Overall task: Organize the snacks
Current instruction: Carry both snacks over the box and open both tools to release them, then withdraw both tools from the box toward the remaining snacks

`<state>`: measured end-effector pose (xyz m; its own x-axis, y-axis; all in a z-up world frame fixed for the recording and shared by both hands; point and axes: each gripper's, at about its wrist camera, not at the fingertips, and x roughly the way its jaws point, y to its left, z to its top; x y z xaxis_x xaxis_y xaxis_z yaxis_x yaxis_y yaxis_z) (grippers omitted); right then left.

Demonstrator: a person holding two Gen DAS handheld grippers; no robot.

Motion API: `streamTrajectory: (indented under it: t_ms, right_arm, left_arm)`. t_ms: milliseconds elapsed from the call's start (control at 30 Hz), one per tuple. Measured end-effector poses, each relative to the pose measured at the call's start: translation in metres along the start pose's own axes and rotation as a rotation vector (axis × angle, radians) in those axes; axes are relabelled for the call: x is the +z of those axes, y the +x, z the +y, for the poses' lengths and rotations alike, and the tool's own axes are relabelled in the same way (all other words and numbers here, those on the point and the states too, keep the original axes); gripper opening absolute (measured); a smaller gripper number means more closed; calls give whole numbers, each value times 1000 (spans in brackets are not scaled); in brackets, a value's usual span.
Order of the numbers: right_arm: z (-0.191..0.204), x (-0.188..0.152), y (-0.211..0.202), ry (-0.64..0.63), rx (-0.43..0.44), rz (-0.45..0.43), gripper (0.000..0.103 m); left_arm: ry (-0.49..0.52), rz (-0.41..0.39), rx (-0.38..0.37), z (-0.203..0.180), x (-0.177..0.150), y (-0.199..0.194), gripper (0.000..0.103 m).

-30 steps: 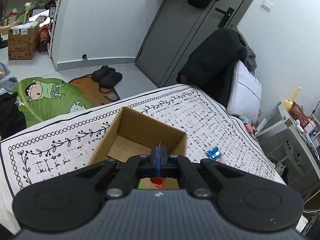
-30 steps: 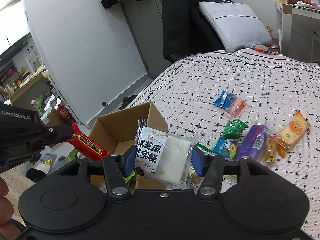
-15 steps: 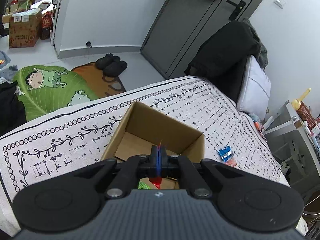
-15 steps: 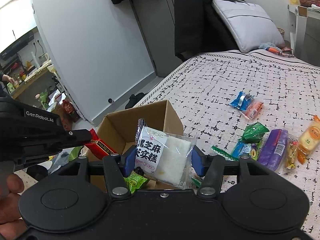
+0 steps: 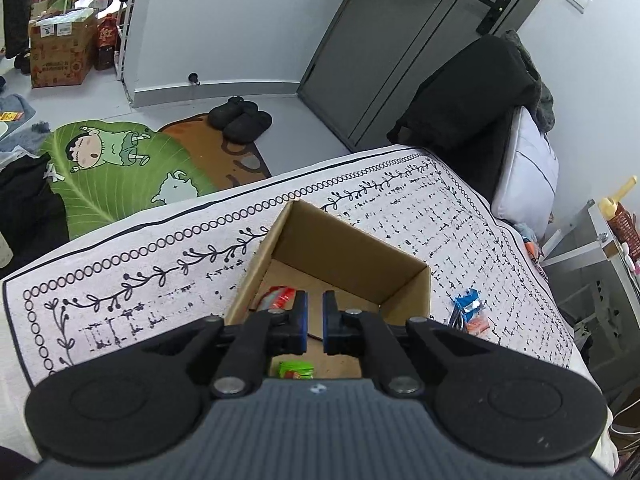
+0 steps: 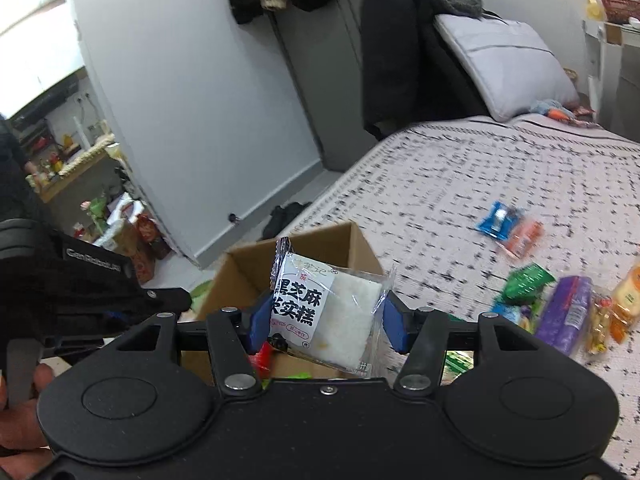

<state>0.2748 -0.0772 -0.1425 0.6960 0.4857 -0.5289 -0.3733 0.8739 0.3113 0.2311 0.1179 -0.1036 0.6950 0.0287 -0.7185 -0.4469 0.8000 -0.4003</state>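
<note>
An open cardboard box (image 5: pixel 352 248) (image 6: pixel 320 240) stands on the patterned bedspread. My left gripper (image 5: pixel 315 317) hovers over its near side, open by a narrow gap with nothing between the fingers. A red snack packet (image 5: pixel 278 296) (image 6: pixel 262 354) lies on the box floor, and a green packet (image 5: pixel 296 369) lies nearer me. My right gripper (image 6: pixel 326 318) is shut on a clear-wrapped white rice cake packet (image 6: pixel 332 312) with black lettering, held just above the box's near edge. Several loose snacks lie to the right: a blue packet (image 6: pixel 496 220), a green one (image 6: pixel 526 280), a purple one (image 6: pixel 566 314).
The bedspread's (image 5: pixel 140 280) edge drops to a floor with a green cartoon mat (image 5: pixel 120 160) and black slippers (image 5: pixel 240 118). A chair draped in dark clothes (image 5: pixel 468 100) and a grey pillow (image 6: pixel 504 60) stand beyond the bed. A hand (image 6: pixel 16 420) holds the left gripper.
My left gripper has opened and let go of the red packet, which now lies inside the box. My right gripper has moved left towards the box with the rice cake packet.
</note>
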Motion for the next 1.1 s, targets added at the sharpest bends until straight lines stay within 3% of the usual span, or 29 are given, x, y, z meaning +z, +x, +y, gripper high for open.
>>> streamTrajectory:
  t_ms: [200,300,367,467,1100]
  right_arm:
    - [9,-2,3,-20,43,32,61]
    - [8,0,-7,-18,41,10,65]
    - [6,3,-14,-6,40,-5,70]
    - [1,4,-22,1,19,-12,73]
    - [-53,7,-67,71,-117,-29,89]
  left_arm:
    - [-7,15,33,3,2,-9,14]
    - [-5,14,40,2,0,-15,38]
    - [-2,8,49,0,-4,-20,63]
    - [17,5,71,-6,-9,-26,76]
    - [104,-9,88,-49,-51,-53,90]
